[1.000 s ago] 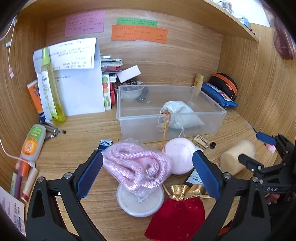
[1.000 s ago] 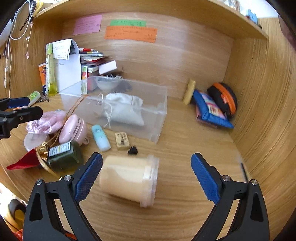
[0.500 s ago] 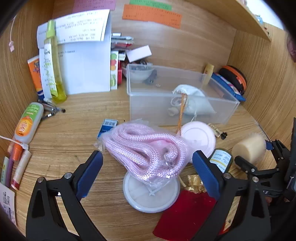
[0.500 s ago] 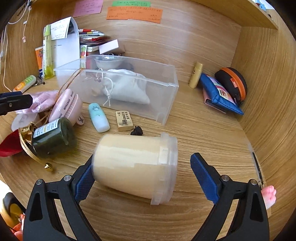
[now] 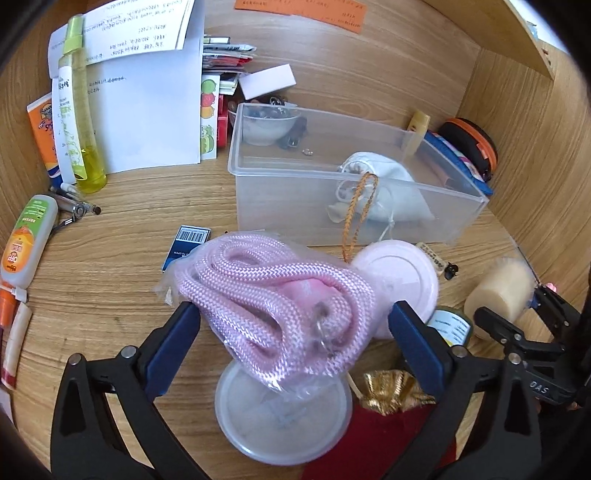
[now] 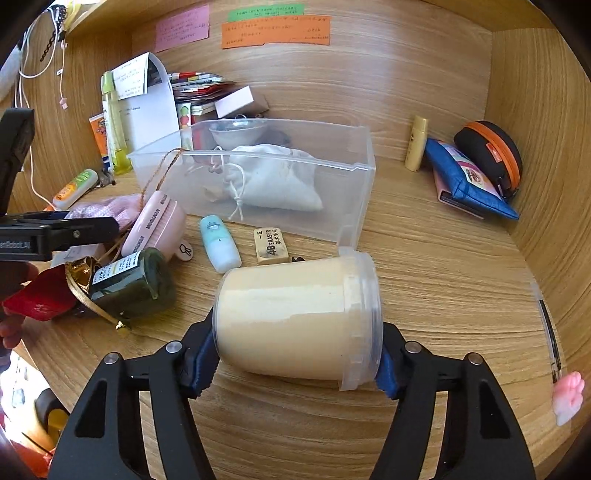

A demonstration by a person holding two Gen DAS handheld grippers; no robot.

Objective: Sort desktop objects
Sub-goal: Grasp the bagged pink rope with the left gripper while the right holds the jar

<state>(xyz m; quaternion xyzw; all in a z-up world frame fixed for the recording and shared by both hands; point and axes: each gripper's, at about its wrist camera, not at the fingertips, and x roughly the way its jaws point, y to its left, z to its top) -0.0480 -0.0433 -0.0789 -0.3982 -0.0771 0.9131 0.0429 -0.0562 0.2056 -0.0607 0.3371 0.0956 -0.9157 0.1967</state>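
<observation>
Two grips closing: right gripper (image 6: 297, 363) pinching sideways cream jar (image 6: 295, 317) end-to-end; left gripper (image 5: 293, 338) squeezing bagged pink rope (image 5: 273, 295); clear bin (image 6: 354, 184) far.

The right gripper (image 6: 295, 363) clamps the jar (image 6: 297, 317) lying on the bench (image 6: 443, 280), just in front of the bin (image 6: 354, 177); eraser (image 6: 270, 245) lies between

A home study nook is shown: a wooden bench (image 6: 424, 258) is enclosed by wood-grain walls with a shelf overhead. Coloured sticky notes (image 6: 275, 31) are stuck to the back wall, and papers (image 5: 147, 110) and booklets (image 6: 199, 83) are leaned against it. Toiletries, pouches and a clear storage box (image 6: 343, 192) are scattered about.
</observation>
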